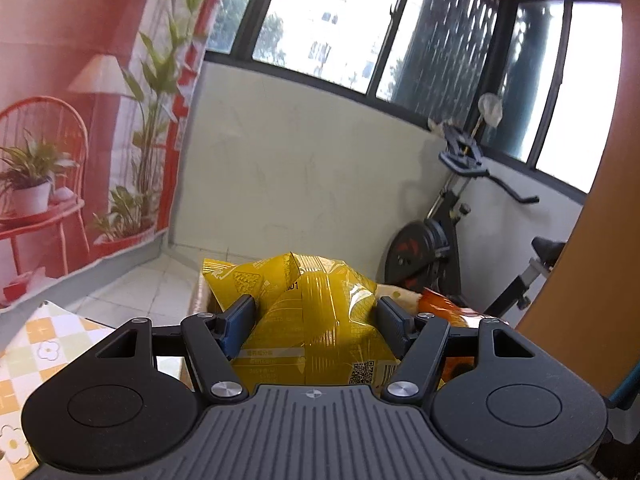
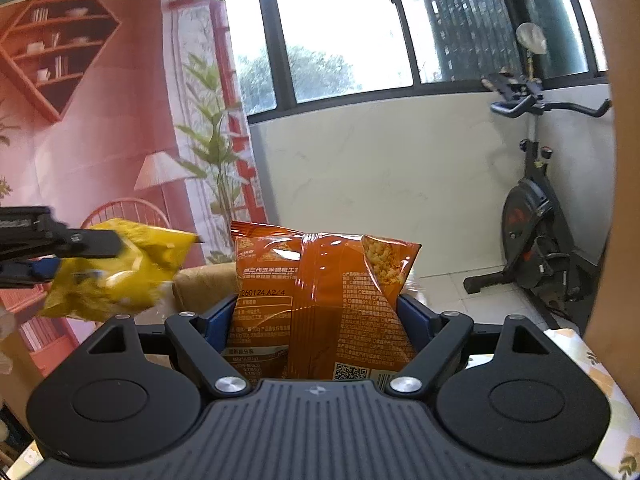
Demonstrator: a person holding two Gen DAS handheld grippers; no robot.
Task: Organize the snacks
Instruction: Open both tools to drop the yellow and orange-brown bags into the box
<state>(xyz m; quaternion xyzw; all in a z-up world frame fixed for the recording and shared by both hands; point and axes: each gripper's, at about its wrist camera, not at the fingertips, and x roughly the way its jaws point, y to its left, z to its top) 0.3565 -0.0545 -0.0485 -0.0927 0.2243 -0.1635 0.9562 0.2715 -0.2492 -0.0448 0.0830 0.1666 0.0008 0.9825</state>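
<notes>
I have the left gripper (image 1: 316, 316) pinching a yellow snack bag (image 1: 316, 320) and the right gripper (image 2: 320, 316) pinching an orange snack bag (image 2: 320, 300). Beyond both jaws sits a cardboard box (image 2: 200, 286). Right of them stands an exercise bike (image 2: 536, 216); a checked tablecloth (image 1: 36, 356) lies below, and windows (image 2: 336, 28) are ahead.

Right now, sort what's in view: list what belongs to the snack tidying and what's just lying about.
Job:
- yellow snack bag, held in left gripper
- orange snack bag, held in right gripper
- cardboard box

Lying about:
- exercise bike
- printed backdrop
- checked tablecloth
</notes>
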